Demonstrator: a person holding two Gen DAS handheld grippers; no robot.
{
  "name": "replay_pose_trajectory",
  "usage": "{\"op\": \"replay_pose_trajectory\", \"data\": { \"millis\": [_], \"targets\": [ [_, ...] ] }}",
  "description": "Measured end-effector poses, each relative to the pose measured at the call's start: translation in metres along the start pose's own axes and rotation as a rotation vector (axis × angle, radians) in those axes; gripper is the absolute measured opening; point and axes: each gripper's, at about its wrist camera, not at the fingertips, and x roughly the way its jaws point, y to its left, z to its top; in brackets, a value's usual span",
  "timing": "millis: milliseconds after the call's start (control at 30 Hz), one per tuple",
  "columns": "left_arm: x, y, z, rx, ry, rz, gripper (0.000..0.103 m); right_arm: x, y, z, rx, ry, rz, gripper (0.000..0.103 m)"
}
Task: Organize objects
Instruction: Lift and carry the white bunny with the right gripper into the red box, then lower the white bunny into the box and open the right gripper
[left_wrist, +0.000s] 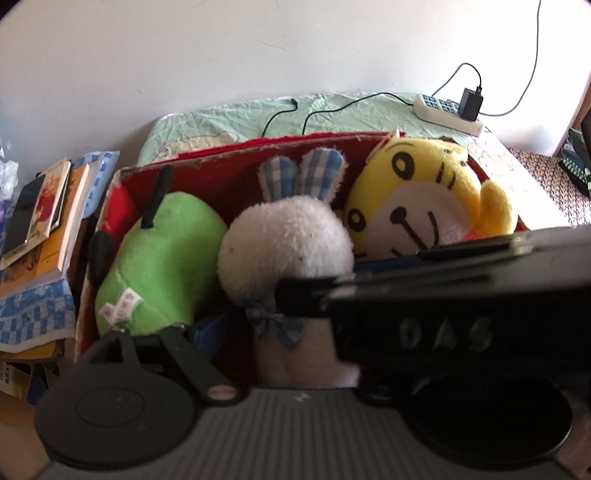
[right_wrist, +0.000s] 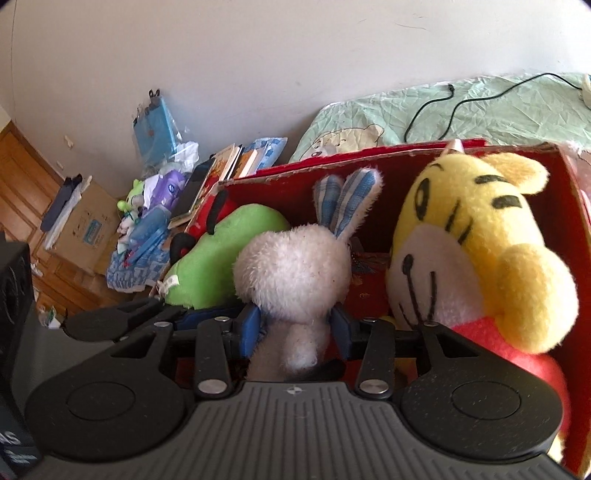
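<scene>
An open red box (left_wrist: 258, 147) (right_wrist: 332, 158) holds three plush toys. A green plush (left_wrist: 162, 258) (right_wrist: 229, 251) lies at the left and a yellow tiger plush (left_wrist: 417, 192) (right_wrist: 461, 240) at the right. Between them stands a white rabbit (left_wrist: 284, 240) (right_wrist: 291, 266) with blue checked ears. My right gripper (right_wrist: 295, 328) is shut on the rabbit just below its head, a blue pad on each side. Its black body (left_wrist: 443, 314) blocks the right half of the left wrist view. My left gripper (left_wrist: 295, 325) is spread wide; its left finger (left_wrist: 203, 332) sits beside the green plush, and the other finger is hidden.
The box rests on a bed with a pale green sheet (left_wrist: 332, 110), where a power strip (left_wrist: 447, 110) and black cables lie. A stack of books (left_wrist: 44, 221) stands left of the box. Further left are a toy pile (right_wrist: 155, 206) and a cardboard carton (right_wrist: 88, 229).
</scene>
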Motion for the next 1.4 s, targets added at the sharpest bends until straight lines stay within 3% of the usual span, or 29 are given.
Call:
{"op": "replay_pose_trajectory", "data": {
  "millis": [200, 467, 867, 1133, 1400],
  "targets": [
    [0.001, -0.002, 0.001, -0.006, 0.004, -0.006, 0.090, -0.013, -0.007, 0.001, 0.058, -0.050, 0.010, 0.047],
    [0.002, -0.005, 0.004, -0.027, 0.026, 0.000, 0.090, -0.007, -0.009, 0.001, 0.073, -0.037, 0.039, 0.045],
    [0.002, -0.014, 0.011, -0.065, 0.082, 0.056, 0.092, -0.027, -0.011, -0.006, 0.070, -0.079, 0.014, 0.043],
    [-0.007, -0.033, 0.016, -0.047, 0.073, 0.110, 0.094, -0.045, -0.027, -0.008, 0.110, -0.117, -0.017, 0.044],
    [-0.021, -0.058, 0.020, -0.054, 0.066, 0.150, 0.094, -0.070, -0.038, -0.009, 0.094, -0.139, 0.008, 0.044]
  ]
}}
